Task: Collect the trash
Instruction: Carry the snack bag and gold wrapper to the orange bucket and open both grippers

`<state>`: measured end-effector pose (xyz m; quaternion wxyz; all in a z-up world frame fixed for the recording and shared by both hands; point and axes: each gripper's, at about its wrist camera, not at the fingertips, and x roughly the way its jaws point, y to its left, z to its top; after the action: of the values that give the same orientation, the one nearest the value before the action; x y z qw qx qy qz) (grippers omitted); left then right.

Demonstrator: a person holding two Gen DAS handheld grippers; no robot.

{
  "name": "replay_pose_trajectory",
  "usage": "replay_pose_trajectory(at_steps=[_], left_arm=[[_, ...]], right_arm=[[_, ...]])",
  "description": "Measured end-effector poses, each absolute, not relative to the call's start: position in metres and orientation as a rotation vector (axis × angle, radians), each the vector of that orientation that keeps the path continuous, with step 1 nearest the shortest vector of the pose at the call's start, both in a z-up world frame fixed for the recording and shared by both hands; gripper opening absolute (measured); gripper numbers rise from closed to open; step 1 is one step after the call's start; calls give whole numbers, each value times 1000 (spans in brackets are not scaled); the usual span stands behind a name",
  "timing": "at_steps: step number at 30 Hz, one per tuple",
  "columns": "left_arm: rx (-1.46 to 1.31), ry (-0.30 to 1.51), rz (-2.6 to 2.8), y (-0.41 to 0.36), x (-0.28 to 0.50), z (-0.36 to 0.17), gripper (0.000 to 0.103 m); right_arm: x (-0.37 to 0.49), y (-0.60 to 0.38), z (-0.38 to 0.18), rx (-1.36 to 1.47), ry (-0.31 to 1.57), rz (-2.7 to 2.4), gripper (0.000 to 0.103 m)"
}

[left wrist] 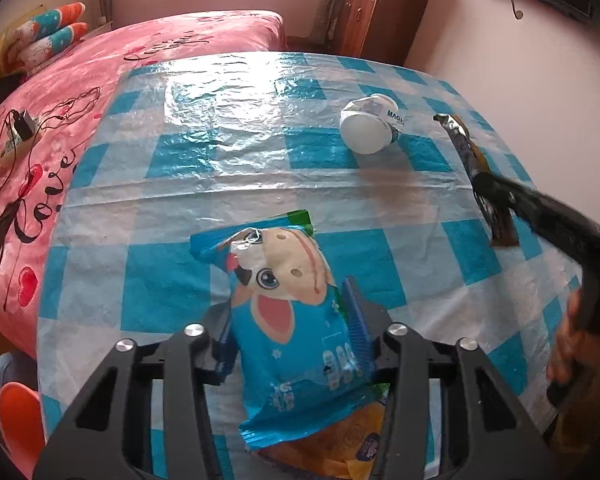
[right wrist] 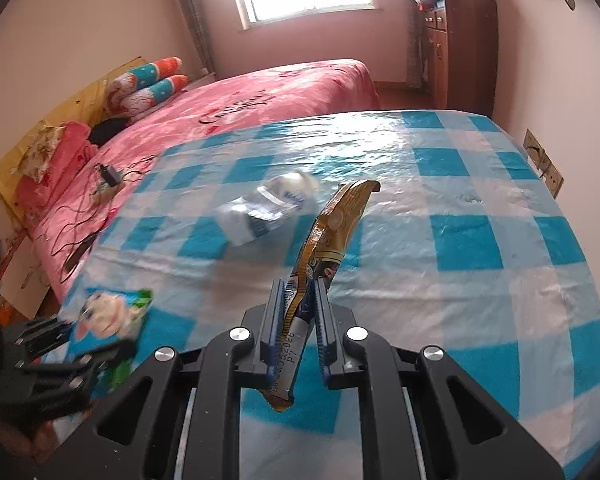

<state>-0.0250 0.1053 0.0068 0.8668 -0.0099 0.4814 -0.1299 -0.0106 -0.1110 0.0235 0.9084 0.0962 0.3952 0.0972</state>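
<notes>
My left gripper [left wrist: 290, 304] is shut on a blue snack bag with a cartoon cow [left wrist: 284, 300] and holds it over the near part of the blue-checked table [left wrist: 220, 184]. An orange wrapper [left wrist: 352, 440] lies under the bag. My right gripper [right wrist: 298, 292] is shut on a long gold wrapper [right wrist: 332, 232], held upright above the table [right wrist: 460, 240]. It also shows in the left wrist view [left wrist: 466, 152]. A crushed white plastic bottle [left wrist: 370, 128] lies on the far right of the table, and shows blurred in the right wrist view [right wrist: 268, 208].
A pink bed [left wrist: 60, 128] with pillows and a charger with cables runs along the table's left side. A wooden cabinet [left wrist: 380, 12] stands at the back by the wall. An orange slipper [left wrist: 16, 412] lies on the floor at the lower left.
</notes>
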Motion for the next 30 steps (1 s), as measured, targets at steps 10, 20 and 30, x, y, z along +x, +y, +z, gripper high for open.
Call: replay_pose_trajectory(at_steps=[10, 20, 30], left_arm=[[-155, 981, -286, 132, -38, 14, 40], [-255, 896, -283, 181, -73, 42, 40], [-314, 858, -161, 263, -123, 47, 40]], right_arm=[[-52, -81, 37, 219, 811, 301, 15], [-73, -35, 57, 211, 810, 423, 15], [-89, 63, 77, 160, 837, 673, 15]])
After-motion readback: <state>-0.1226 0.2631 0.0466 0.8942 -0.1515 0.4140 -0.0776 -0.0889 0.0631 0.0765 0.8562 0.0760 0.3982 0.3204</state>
